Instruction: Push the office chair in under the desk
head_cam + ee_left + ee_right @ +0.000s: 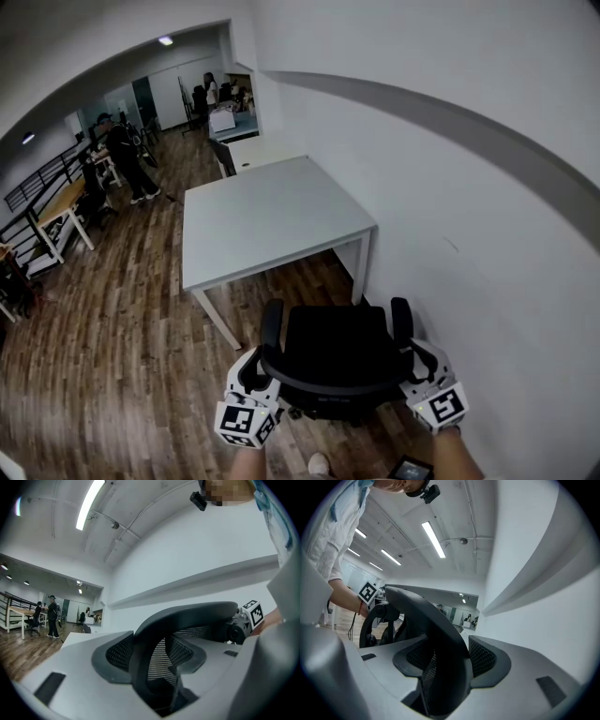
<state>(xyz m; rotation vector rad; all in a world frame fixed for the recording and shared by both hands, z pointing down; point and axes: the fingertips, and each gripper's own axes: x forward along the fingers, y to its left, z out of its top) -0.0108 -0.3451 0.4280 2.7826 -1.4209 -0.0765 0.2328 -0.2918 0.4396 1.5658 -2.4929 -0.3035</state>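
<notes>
Head view: office chair (337, 352) stands short of the desk (272, 216). Gripper views alone show the grip: left gripper (157, 660) and right gripper (443, 660), jaws wide, each clamp the backrest rim (187, 613).

the wood floor (112, 356) bears a white desk (272, 216) and black office chair (337, 349).

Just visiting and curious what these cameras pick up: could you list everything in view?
office chair: one, black, just short of the desk's near edge, not under it
desk: one, white, against the wall
wall: white with grey band, right side
floor: brown wood planks
people: two, far background
wooden table: one, tan top, far left
strip lights: several, white, ceiling
left gripper: one, grey, clamped on chair back's left rim
right gripper: one, grey, clamped on its right rim
</notes>
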